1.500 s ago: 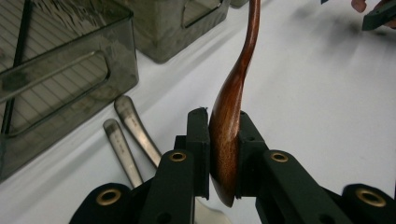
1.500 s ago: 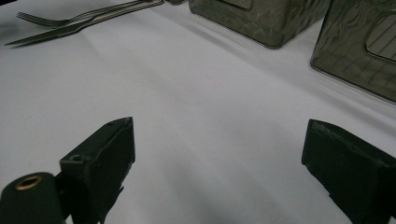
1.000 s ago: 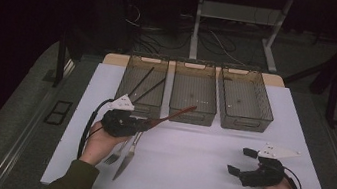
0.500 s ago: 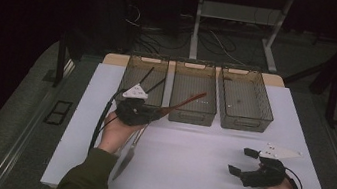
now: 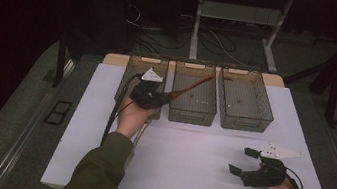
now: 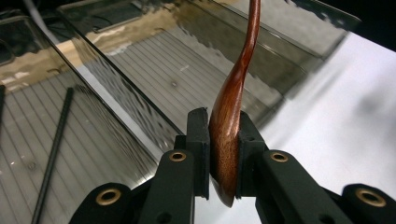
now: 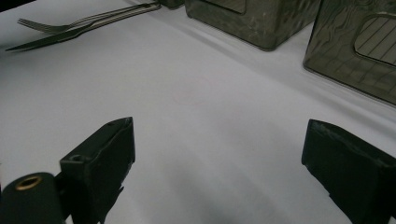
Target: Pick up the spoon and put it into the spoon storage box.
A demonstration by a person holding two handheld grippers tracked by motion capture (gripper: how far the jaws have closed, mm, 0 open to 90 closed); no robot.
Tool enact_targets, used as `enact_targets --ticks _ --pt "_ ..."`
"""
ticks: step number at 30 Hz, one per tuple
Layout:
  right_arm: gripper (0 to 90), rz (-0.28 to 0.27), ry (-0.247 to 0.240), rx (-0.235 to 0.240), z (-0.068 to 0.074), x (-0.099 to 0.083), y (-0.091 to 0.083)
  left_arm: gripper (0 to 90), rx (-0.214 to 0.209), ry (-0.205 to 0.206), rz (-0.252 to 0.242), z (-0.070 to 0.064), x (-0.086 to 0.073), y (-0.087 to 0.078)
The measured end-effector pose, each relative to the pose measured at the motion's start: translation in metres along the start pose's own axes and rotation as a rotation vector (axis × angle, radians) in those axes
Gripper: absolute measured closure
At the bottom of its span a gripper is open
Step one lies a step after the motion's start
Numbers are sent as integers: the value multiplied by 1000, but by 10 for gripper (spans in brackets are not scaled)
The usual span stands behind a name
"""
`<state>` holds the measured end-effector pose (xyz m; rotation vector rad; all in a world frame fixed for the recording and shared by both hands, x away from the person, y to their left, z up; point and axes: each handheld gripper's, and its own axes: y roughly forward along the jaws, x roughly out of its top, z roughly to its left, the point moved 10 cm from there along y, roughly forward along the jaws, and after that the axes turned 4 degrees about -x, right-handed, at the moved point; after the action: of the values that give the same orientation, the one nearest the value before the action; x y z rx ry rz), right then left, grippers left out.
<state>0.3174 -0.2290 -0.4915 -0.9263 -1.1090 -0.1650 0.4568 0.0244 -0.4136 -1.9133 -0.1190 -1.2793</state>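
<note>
Left gripper [image 6: 223, 154] has its jaws clenched on the bowl of a dark red-brown wooden spoon [image 6: 231, 116], handle slanting out over the middle clear plastic bin [image 5: 194, 94]. Right of that bin and nearer the person, the right gripper [image 5: 246, 163] rests on the white tabletop [image 5: 185, 173], jaws spread wide, gripping nothing.

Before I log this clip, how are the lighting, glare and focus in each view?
High view: dim, surroundings nearly black, white table evenly lit. Left gripper view: wooden spoon sharp between the left tongs, glare on the far tray wall. Right gripper view: right tongs soft, fork clear.
</note>
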Motion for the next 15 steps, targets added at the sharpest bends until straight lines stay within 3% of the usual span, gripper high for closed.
enact_targets --ticks 10,15 --pt "90 -5 8 6 -1 0 -1 790 52 6 62 11 14 34" --pt "90 -10 11 8 -1 1 -2 789 91 9 109 15 11 48"
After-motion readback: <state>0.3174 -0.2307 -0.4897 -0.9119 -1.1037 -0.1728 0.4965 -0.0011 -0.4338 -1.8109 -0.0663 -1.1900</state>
